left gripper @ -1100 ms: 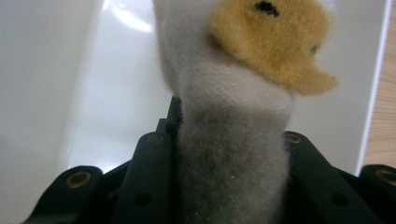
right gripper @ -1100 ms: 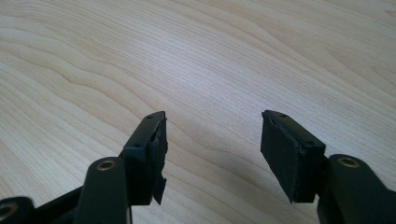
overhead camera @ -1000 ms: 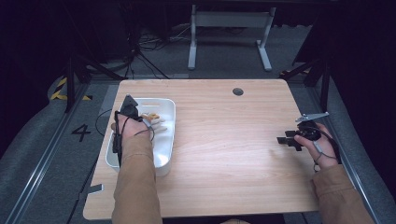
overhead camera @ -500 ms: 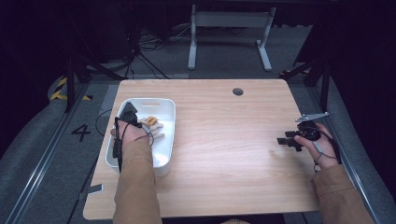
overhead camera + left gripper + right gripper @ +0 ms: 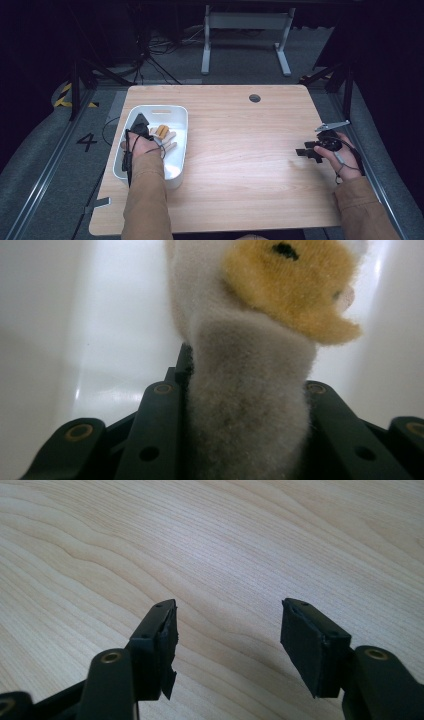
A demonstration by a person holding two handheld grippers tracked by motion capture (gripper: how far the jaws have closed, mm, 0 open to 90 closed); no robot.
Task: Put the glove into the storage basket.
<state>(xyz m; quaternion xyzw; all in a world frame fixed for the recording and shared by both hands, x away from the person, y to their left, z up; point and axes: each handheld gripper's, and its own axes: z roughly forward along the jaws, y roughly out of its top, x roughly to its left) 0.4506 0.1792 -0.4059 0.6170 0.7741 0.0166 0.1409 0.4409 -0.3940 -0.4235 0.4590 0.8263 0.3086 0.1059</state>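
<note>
White bin, left tool gripping plush toy

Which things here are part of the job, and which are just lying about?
In the job:
left gripper, shut on the plush toy
white bin

Lying about:
right gripper, open over the table

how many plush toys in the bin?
1 that I can make out: a grey-and-orange plush toy in the white bin, clamped in the left tongs. The hand covers part of the bin, so another could be hidden.
</note>
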